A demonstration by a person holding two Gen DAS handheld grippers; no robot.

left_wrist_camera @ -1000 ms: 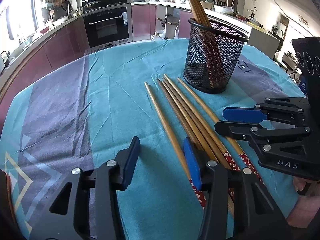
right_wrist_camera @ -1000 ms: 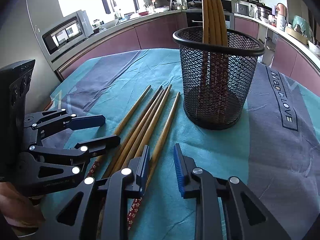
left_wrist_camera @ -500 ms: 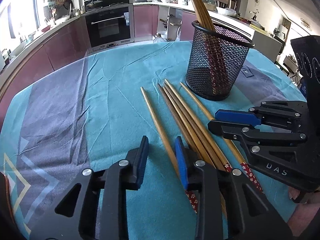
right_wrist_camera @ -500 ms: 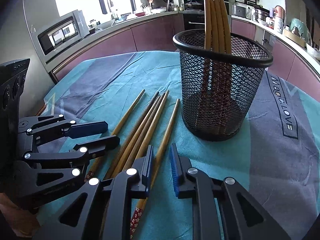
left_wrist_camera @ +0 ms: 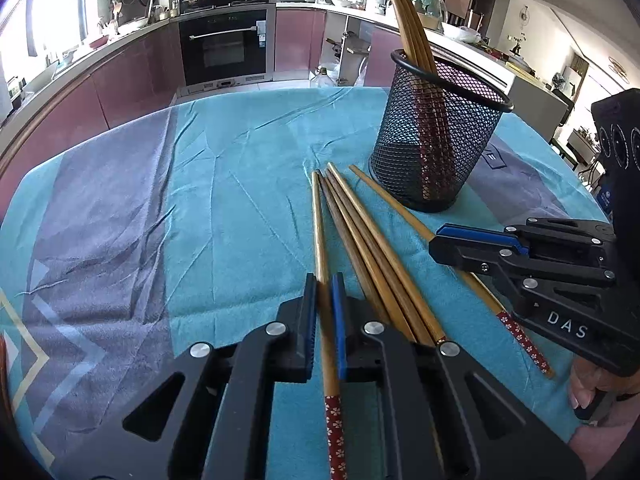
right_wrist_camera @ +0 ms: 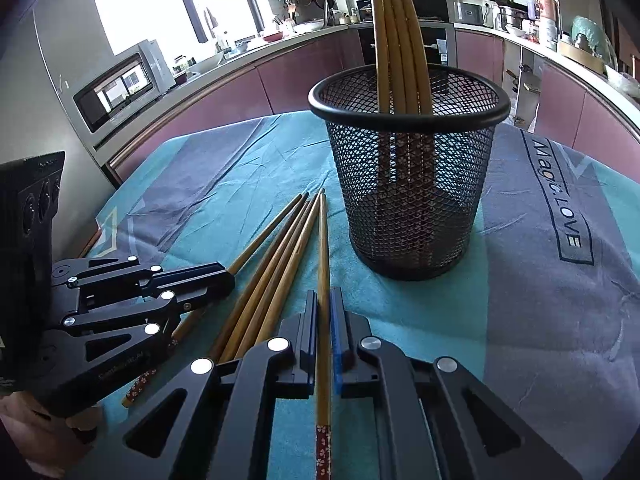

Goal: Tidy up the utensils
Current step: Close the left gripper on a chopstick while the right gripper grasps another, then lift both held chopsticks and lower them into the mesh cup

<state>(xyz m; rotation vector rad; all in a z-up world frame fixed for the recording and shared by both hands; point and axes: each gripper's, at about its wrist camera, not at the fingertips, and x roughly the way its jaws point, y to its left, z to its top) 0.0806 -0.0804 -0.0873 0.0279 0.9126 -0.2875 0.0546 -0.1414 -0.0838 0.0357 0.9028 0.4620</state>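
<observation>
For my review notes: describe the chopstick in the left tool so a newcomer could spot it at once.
Find the black mesh cup on the teal cloth; five chopsticks lie in front of it. The chopstick in the left tool is the outermost, farthest from the cup. Unlike the three bunched chopsticks beside it, it lies apart, pinched between the tool's pads.

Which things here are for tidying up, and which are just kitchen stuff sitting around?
For the job:
- left claw, shut on the leftmost chopstick
- right claw, shut on the rightmost chopstick
- three loose chopsticks between them
- mesh cup holding chopsticks

Just around:
- tablecloth
- oven
- microwave
</observation>
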